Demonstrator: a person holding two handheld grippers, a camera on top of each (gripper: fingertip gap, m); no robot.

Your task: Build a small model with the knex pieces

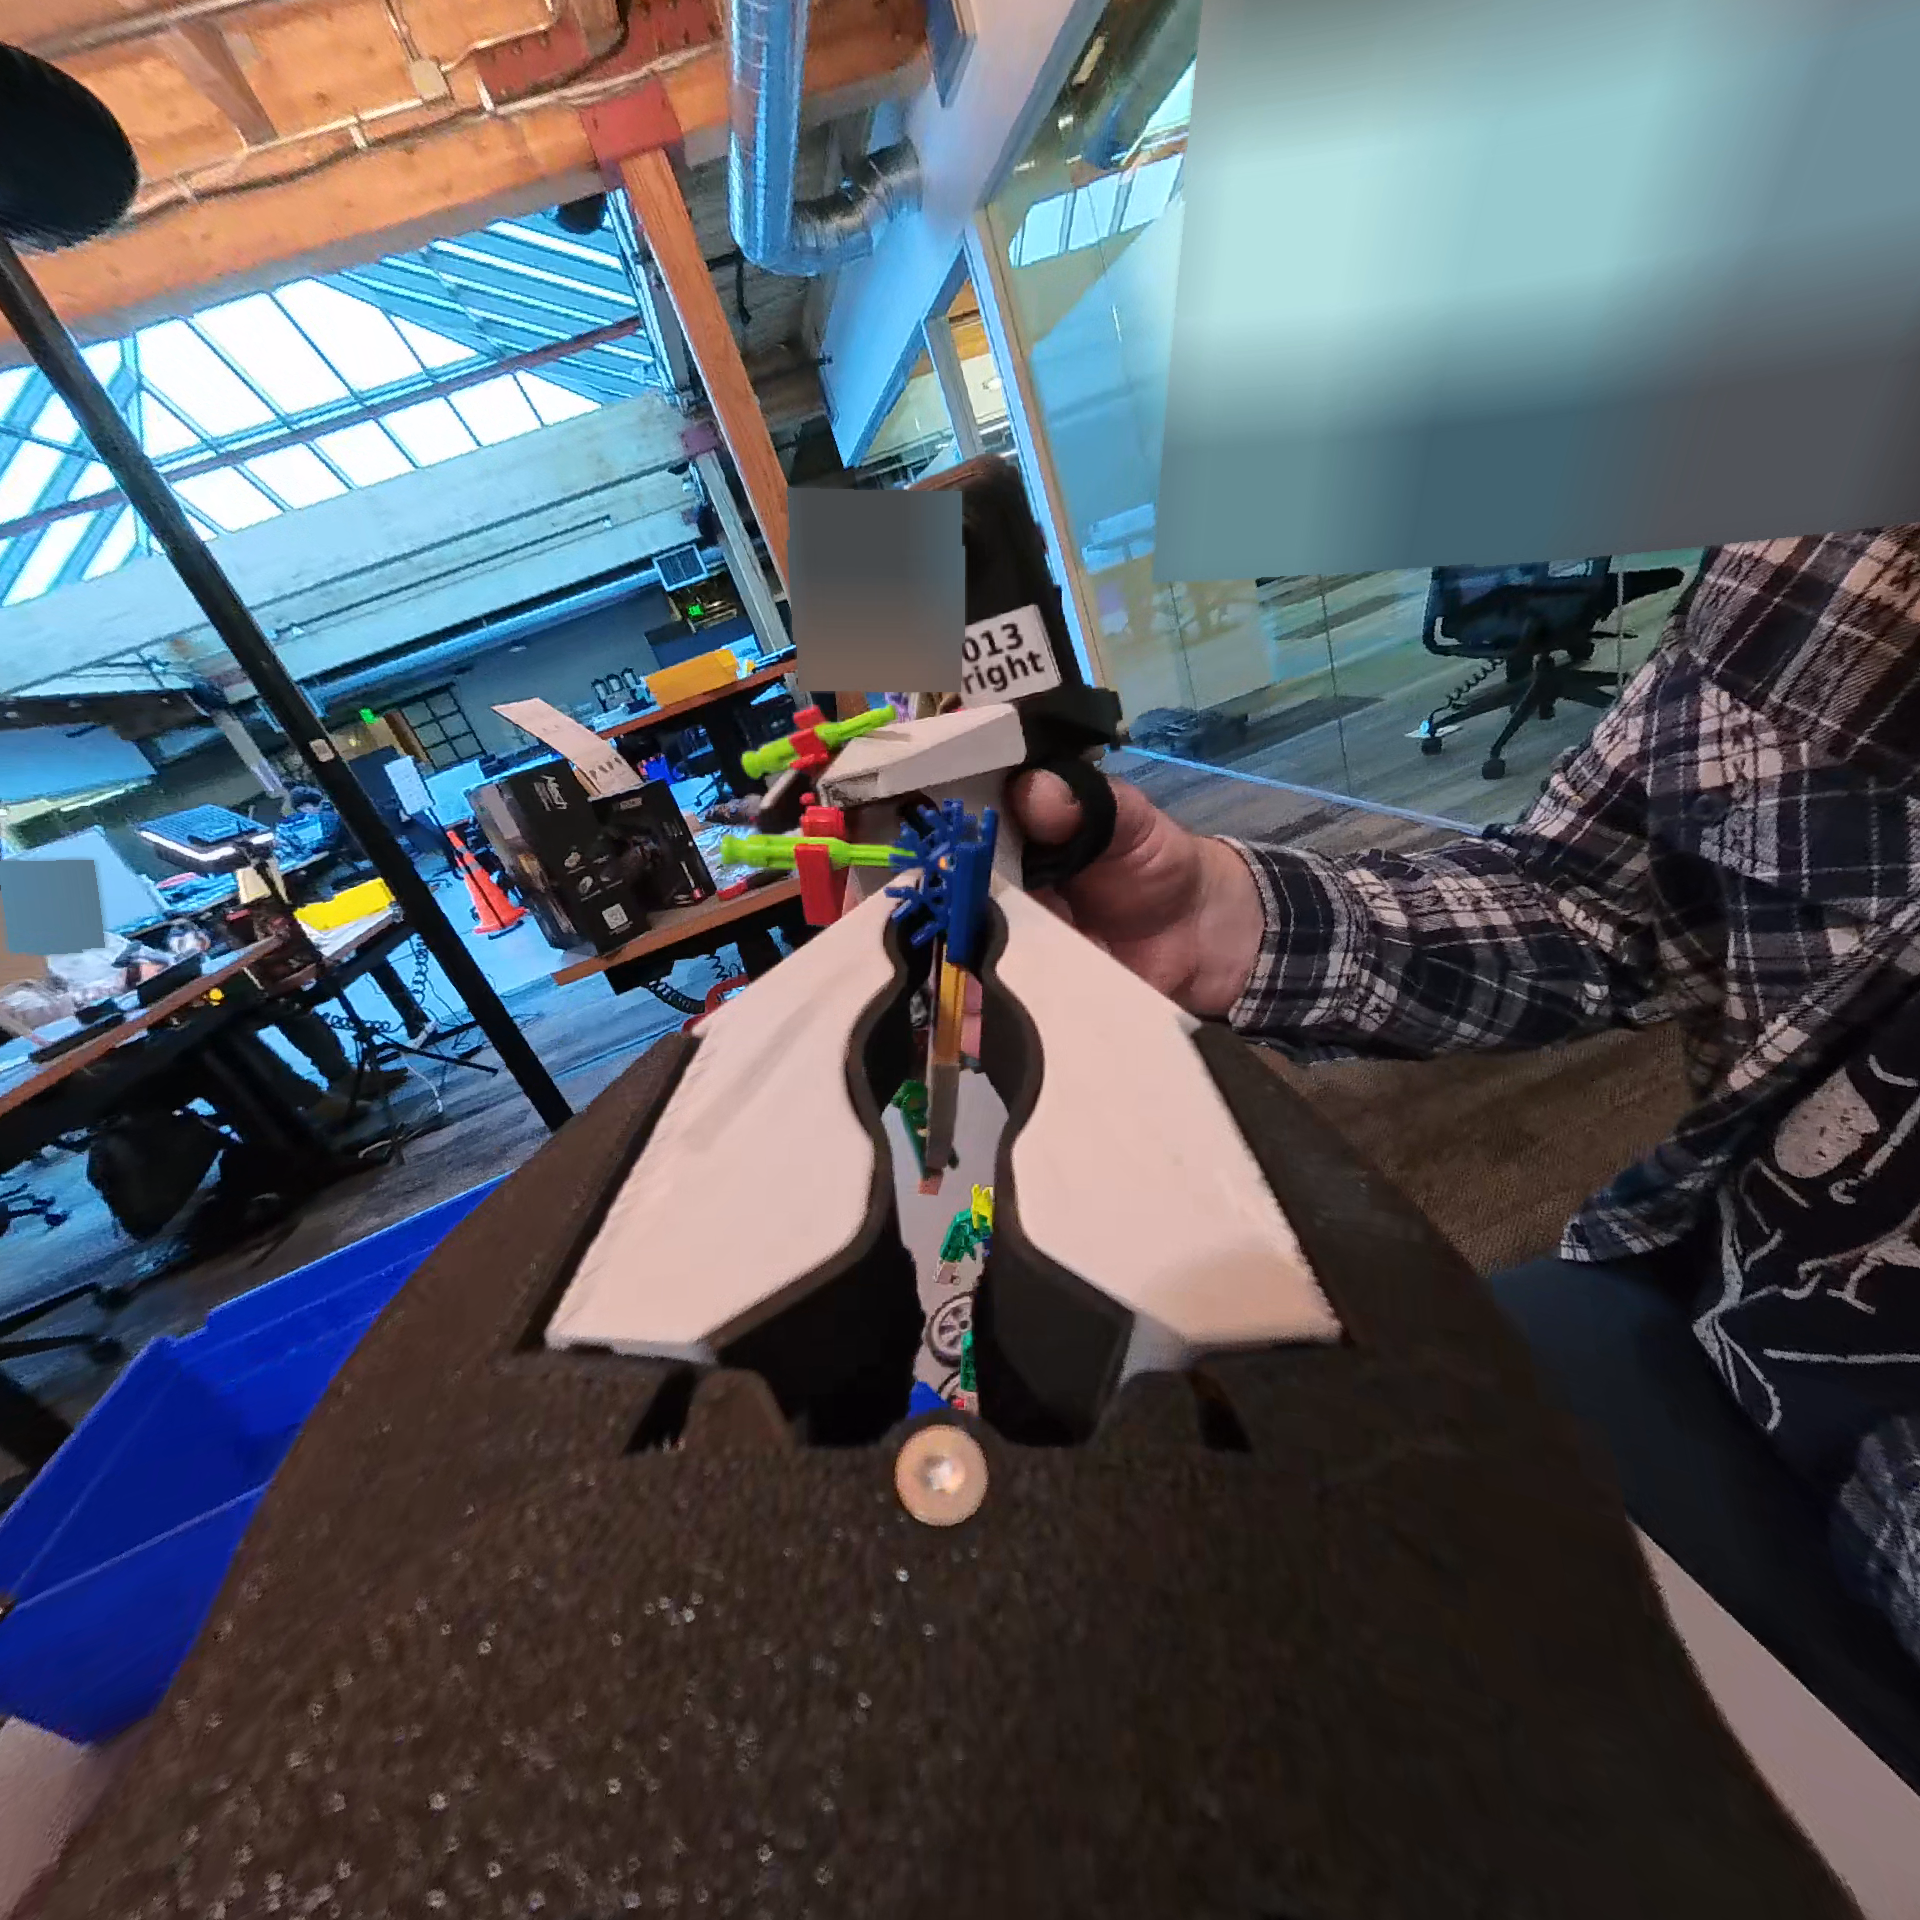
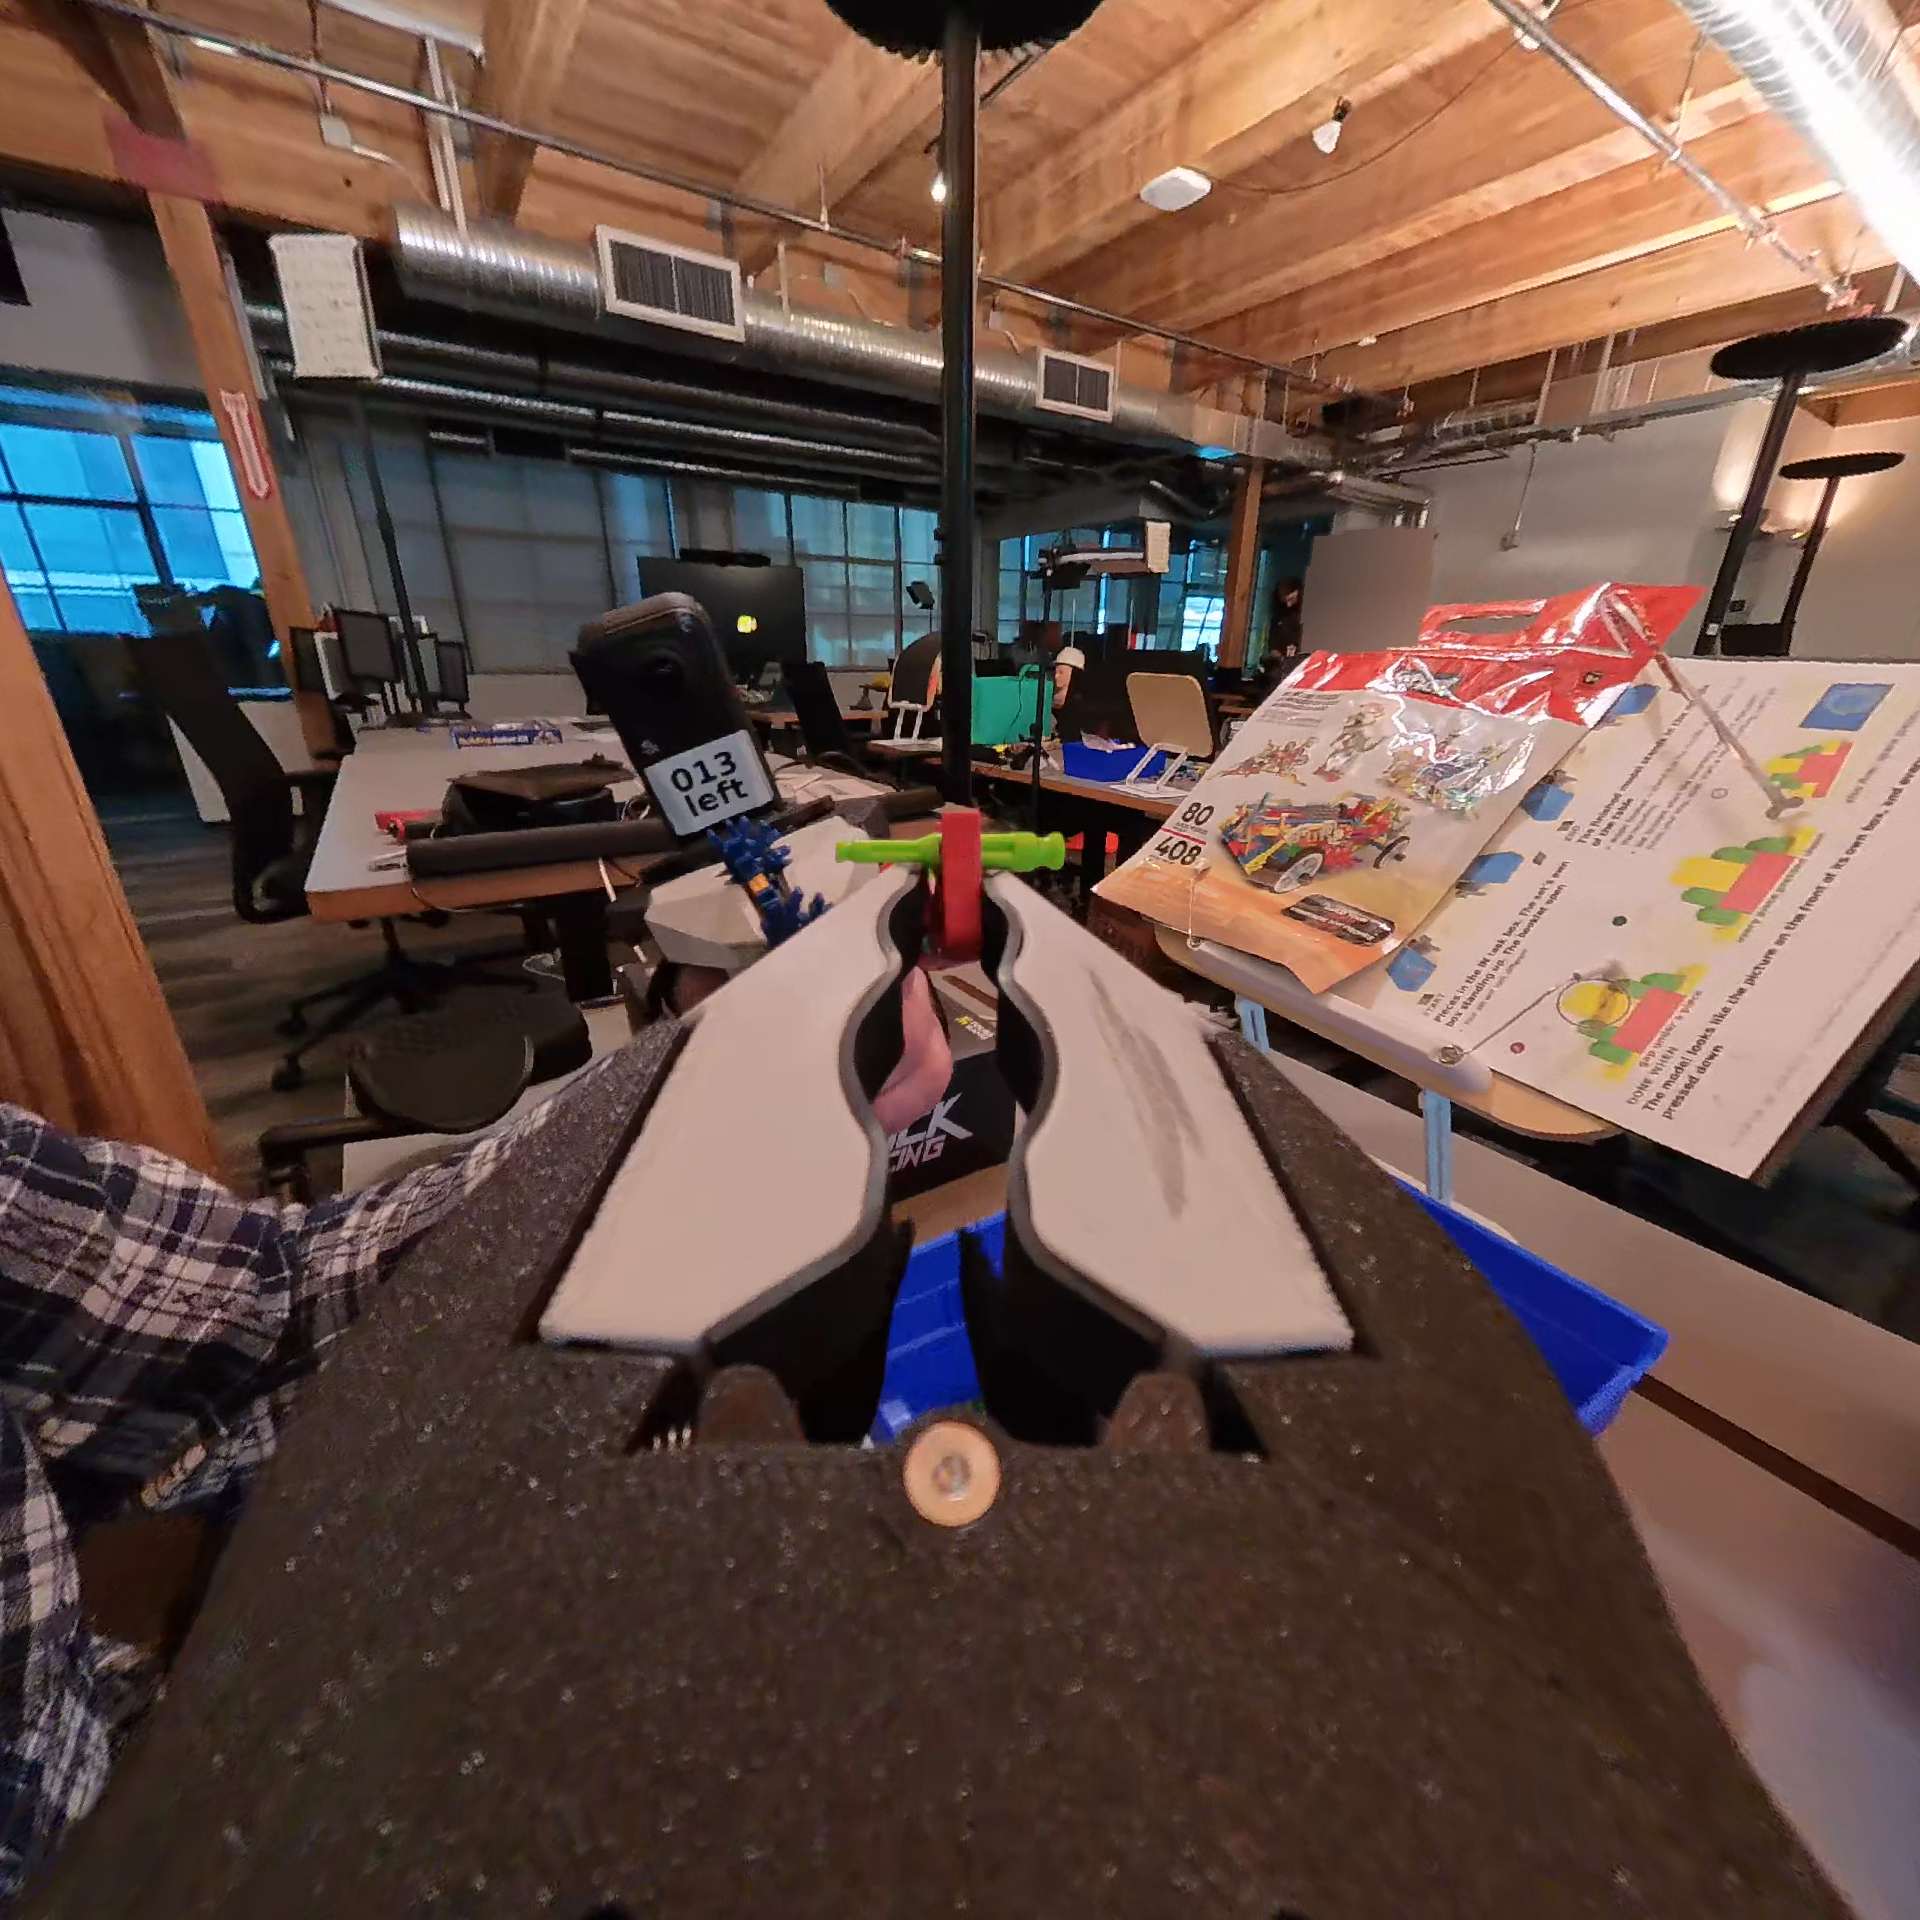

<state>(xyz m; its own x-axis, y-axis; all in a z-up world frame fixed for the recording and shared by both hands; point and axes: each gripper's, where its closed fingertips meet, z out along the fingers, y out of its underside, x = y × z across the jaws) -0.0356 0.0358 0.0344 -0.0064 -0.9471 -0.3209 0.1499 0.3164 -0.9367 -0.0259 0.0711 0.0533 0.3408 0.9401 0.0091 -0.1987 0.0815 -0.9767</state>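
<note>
My left gripper (image 1: pixel 943 904) is shut on a blue snowflake-shaped connector (image 1: pixel 940 847). A yellow and grey rod (image 1: pixel 951 1003) hangs from the connector between the fingers. My right gripper (image 2: pixel 954 899) is shut on a red connector (image 2: pixel 958 868) with a green rod (image 2: pixel 1023 852) across it. In the left wrist view this red piece (image 1: pixel 821 878) and two green rods (image 1: pixel 764 852) sit right beside the blue connector. Both grippers are raised, tips close together. The left gripper (image 2: pixel 727 920) with the blue connector (image 2: pixel 758 862) shows in the right wrist view.
A blue bin (image 1: pixel 135 1507) lies below and also shows in the right wrist view (image 2: pixel 1538 1309). A tilted instruction board (image 2: pixel 1714 883) with a bag of pieces (image 2: pixel 1351 800) stands at right. A black pole (image 2: pixel 958 416) rises ahead. A plaid sleeve (image 1: pixel 1455 935) reaches in. Loose pieces (image 1: pixel 961 1247) lie beneath. My hands' fingertips stand some 4 cm from each other.
</note>
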